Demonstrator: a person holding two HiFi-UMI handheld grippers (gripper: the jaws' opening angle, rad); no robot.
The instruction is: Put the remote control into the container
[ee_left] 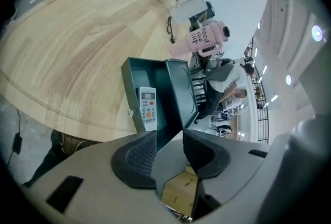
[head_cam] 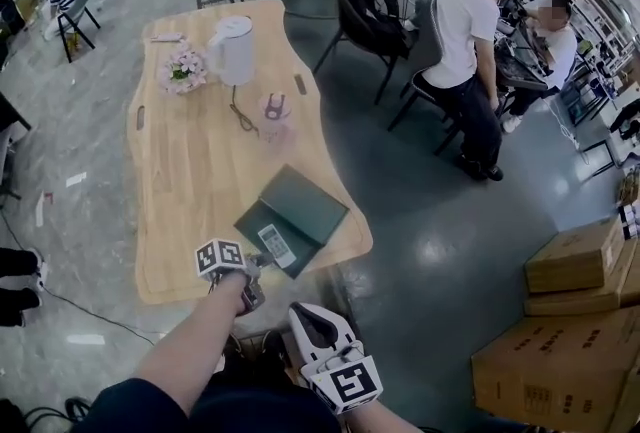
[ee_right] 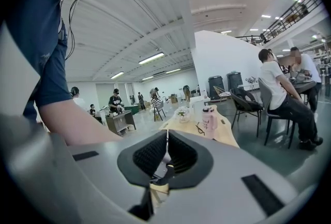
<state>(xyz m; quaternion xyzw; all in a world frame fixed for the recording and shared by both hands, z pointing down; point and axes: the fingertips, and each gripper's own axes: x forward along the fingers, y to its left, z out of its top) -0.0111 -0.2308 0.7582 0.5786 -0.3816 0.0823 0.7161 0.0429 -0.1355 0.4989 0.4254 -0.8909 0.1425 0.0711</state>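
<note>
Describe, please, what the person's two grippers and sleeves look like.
The left gripper and the right gripper are both pale grey moulded shells with two black, textured jaw pads. Each carries a white cube bearing black square markers. The person wears a dark blue short sleeve.

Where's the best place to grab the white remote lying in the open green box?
Pinch the remote across its narrow width, on its long edges near the middle, coming from above: it lies flat, buttons up, and the box walls and lid likely block sideways approaches.
</note>
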